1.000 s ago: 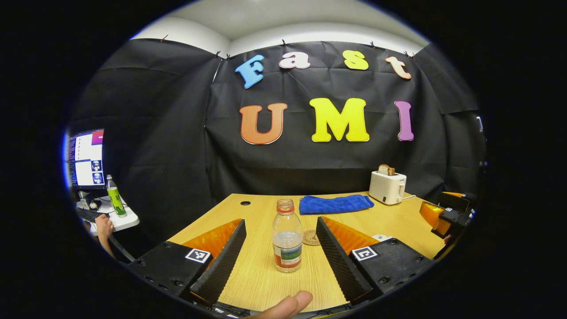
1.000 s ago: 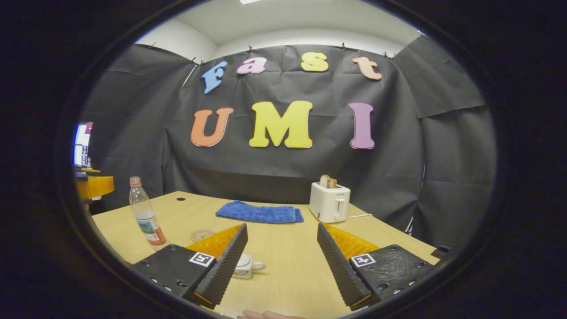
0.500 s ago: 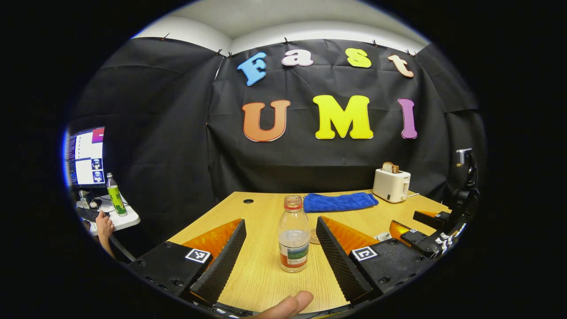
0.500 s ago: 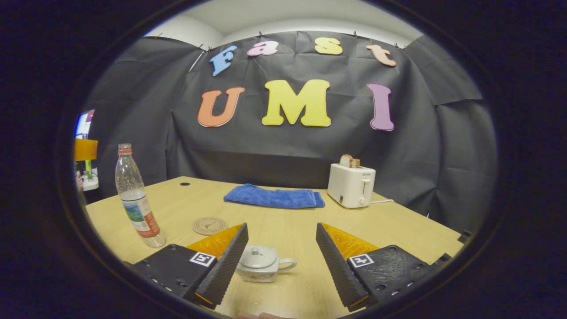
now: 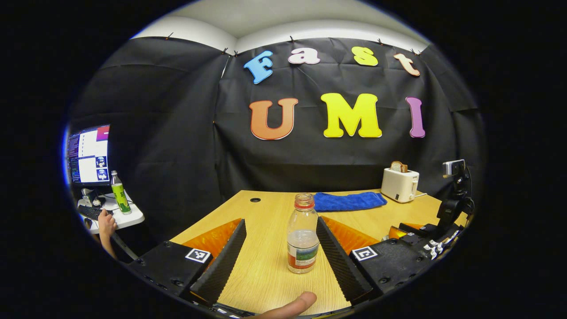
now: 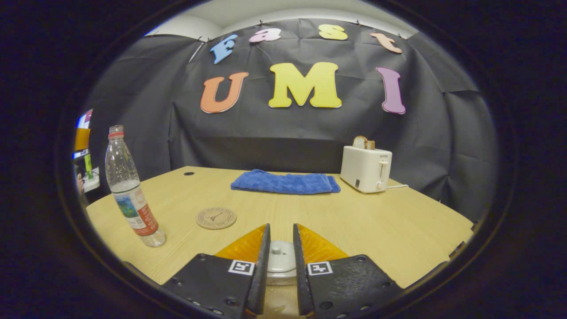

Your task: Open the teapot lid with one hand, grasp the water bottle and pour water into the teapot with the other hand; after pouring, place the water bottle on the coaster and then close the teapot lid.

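On the desk [image 6: 354,221], we have the right tongs [image 6: 279,274] narrowed around the teapot lid [image 6: 278,259], though whether both fingers press its knob we cannot tell. We should pinch the knob squarely and lift straight up. The left tongs [image 5: 283,257] gape wide, with the water bottle [image 5: 302,239] upright between their fingers, nearer the right one. The coaster [image 6: 216,218] lies ahead-left of the right tongs. We find the bottle's label too small to read.
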`<state>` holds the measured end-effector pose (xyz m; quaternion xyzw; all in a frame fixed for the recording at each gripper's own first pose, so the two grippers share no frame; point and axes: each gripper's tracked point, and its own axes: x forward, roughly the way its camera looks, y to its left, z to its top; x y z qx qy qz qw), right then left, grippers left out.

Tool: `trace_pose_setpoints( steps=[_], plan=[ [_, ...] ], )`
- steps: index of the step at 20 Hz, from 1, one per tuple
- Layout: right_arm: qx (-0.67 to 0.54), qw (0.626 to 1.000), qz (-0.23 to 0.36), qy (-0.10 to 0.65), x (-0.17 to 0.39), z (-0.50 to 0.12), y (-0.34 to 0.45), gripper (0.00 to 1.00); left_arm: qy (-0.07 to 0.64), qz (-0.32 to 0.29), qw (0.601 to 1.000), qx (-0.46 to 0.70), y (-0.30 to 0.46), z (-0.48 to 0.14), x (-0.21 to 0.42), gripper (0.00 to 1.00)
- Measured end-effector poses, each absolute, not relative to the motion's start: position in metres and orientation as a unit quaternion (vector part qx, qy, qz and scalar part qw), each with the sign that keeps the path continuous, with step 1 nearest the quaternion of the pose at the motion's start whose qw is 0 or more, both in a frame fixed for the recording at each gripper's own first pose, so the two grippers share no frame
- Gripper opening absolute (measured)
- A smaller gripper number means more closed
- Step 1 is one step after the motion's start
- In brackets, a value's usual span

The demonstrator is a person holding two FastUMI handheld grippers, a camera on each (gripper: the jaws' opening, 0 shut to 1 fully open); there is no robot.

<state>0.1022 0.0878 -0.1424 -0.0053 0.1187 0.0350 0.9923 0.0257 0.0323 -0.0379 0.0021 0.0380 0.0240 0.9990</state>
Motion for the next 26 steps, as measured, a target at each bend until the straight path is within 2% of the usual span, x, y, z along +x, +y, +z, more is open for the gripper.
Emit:
trace_pose_setpoints(
  steps=[1, 3, 4, 5, 7, 8, 10, 22, 26],
  plan=[
    [-0.006, 0.992, 0.041, 0.12, 0.102, -0.143, 0.091, 0.26, 0.042, 0.022, 0.999, 0.004, 0.031, -0.04, 0.027, 0.99],
    [-0.005, 0.992, 0.052, 0.119, 0.103, -0.143, 0.096, 0.26, 0.045, 0.03, 0.999, 0.004, 0.034, -0.042, 0.027, 0.99],
    [-0.003, 0.992, 0.051, 0.118, 0.102, -0.143, 0.095, 0.23, 0.044, 0.028, 0.999, 0.003, 0.033, -0.042, 0.028, 1.0],
    [-0.004, 0.992, 0.052, 0.117, 0.102, -0.142, 0.095, 0.14, 0.043, 0.026, 0.999, 0.002, 0.031, -0.042, 0.029, 1.0],
    [-0.008, 0.992, 0.048, 0.115, 0.103, -0.144, 0.093, 0.15, 0.042, 0.022, 0.999, 0.002, 0.029, -0.043, 0.029, 1.0],
    [-0.009, 0.992, 0.049, 0.116, 0.104, -0.144, 0.092, 0.05, 0.042, 0.018, 0.999, 0.002, 0.027, -0.044, 0.031, 1.0],
    [-0.019, 0.992, 0.049, 0.114, 0.103, -0.143, 0.093, 0.01, 0.043, 0.013, 0.999, -0.004, 0.025, -0.047, 0.034, 1.0],
    [0.035, 0.992, 0.079, 0.088, 0.088, -0.102, 0.083, 0.0, 0.056, -0.041, 0.997, -0.023, 0.007, -0.079, 0.058, 1.0],
    [0.023, 0.993, 0.085, 0.073, 0.076, -0.096, 0.077, 0.0, 0.033, -0.071, 0.997, -0.008, -0.007, -0.092, 0.073, 1.0]
  ],
)
